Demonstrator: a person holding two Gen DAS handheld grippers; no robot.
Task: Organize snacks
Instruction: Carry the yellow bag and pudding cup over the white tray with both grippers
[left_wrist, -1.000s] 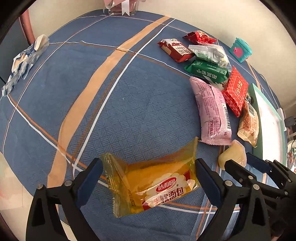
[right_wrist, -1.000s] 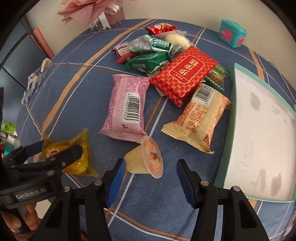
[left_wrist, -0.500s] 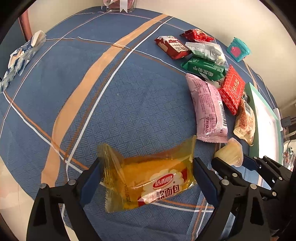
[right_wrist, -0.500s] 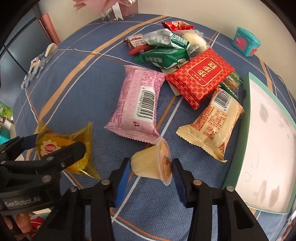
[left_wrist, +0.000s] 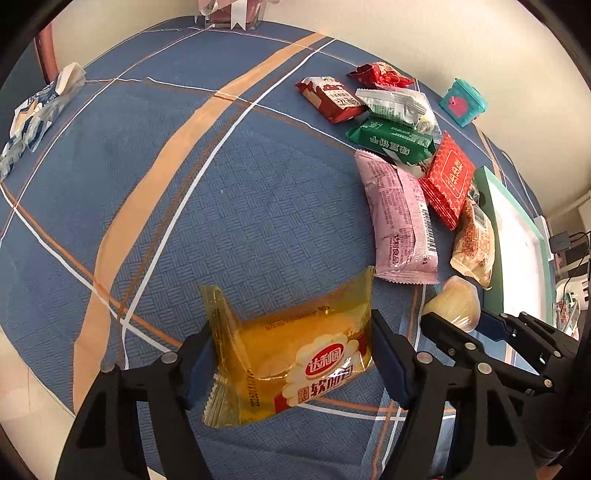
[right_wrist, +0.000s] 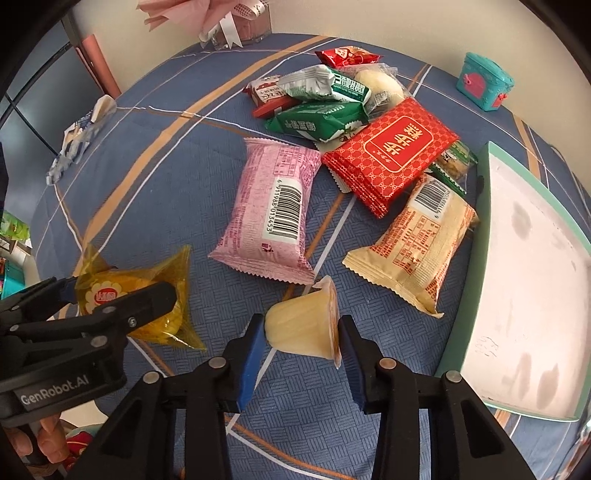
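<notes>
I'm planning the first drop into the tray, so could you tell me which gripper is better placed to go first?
Right, probably. The right gripper grips the jelly cup just beside the white tray; the left gripper, holding the yellow bread packet, sits farther from it.

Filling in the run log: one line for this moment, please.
left gripper: shut on yellow bread packet | right gripper: shut on jelly cup | tray: no snacks inside

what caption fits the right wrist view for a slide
Right gripper shut on a pudding cup, beside the white tray; left gripper clamps a yellow soft bread packet.
</notes>
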